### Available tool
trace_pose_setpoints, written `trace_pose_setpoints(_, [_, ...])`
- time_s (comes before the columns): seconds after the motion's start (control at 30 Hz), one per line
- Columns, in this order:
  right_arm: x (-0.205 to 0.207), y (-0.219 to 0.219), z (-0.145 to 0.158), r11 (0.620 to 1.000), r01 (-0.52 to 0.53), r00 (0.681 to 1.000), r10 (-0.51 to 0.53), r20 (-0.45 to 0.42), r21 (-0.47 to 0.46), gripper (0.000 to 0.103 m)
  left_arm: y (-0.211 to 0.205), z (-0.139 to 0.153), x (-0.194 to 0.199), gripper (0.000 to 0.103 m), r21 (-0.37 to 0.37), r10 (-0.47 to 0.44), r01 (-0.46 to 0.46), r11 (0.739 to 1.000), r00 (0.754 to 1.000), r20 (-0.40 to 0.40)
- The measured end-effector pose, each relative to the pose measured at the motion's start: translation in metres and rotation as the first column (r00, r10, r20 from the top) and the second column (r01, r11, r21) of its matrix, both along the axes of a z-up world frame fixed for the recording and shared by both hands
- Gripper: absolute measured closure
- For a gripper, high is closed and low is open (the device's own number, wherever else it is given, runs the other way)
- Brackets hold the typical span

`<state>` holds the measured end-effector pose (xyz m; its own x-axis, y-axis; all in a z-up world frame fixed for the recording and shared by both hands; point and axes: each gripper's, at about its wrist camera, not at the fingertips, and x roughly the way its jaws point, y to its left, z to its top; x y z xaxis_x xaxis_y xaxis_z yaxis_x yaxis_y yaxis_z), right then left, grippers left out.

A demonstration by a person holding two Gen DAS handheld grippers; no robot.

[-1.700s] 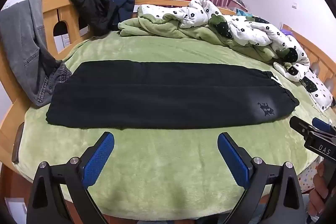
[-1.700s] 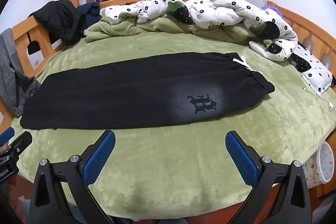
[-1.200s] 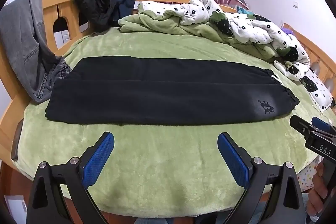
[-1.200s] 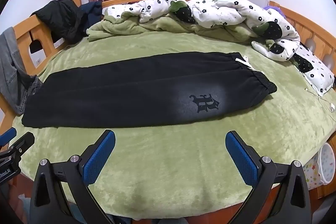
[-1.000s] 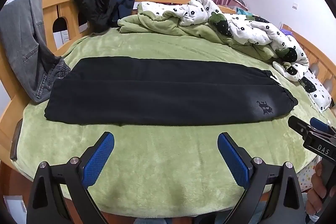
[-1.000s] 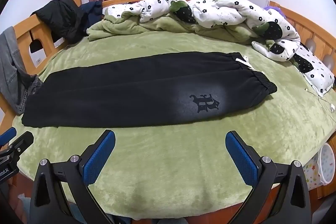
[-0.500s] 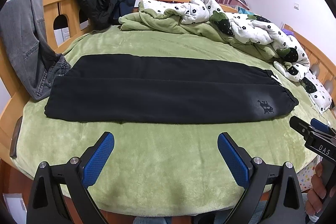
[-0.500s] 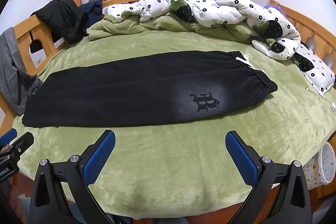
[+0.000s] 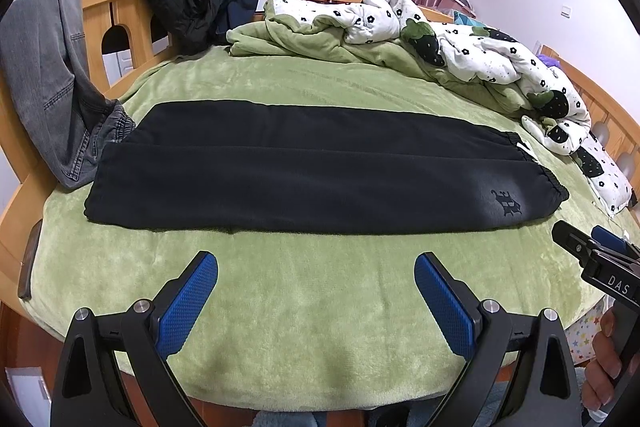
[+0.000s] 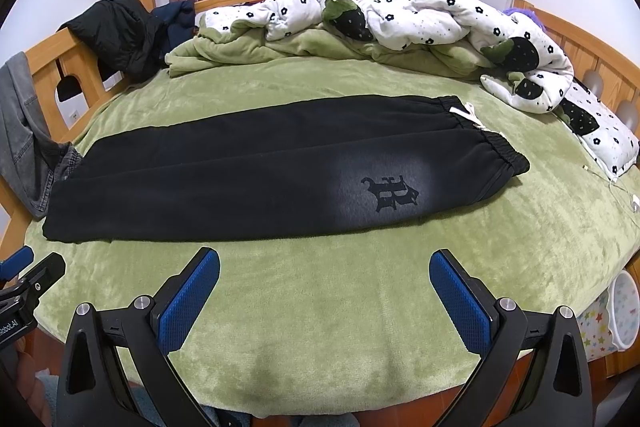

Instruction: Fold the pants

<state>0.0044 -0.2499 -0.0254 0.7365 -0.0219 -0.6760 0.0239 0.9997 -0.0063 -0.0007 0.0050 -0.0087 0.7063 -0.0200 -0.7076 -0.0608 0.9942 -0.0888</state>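
Note:
Black pants (image 9: 312,167) lie flat on the green bedspread (image 9: 304,291), folded lengthwise with one leg on the other, waistband at the right and cuffs at the left. They also show in the right wrist view (image 10: 256,171), with a dark logo (image 10: 390,193) near the waistband. My left gripper (image 9: 316,275) is open and empty above the bed's near edge, short of the pants. My right gripper (image 10: 324,269) is open and empty, likewise short of the pants. The right gripper also shows in the left wrist view (image 9: 592,251).
A rumpled green and white flowered quilt (image 10: 400,23) lies along the far side and right. Grey jeans (image 9: 48,75) and a black jacket (image 9: 176,3) hang on the wooden bed frame (image 9: 116,23) at the left. A white bin (image 10: 624,311) stands beside the bed at right.
Both grippers have shifted only slightly, and the pants sit a little differently in view. Both stay open. The pants have not moved.

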Motion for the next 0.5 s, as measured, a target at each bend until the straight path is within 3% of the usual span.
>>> trace_pose_setpoints(0.5, [-0.0001, -0.0009, -0.0003, 1.0, 0.0, 1.0, 0.0, -0.002, 0.003, 0.0, 0.0002, 0.0007, 0.0002, 0.003, -0.002, 0.0, 0.0, 1.0, 1.0, -0.002])
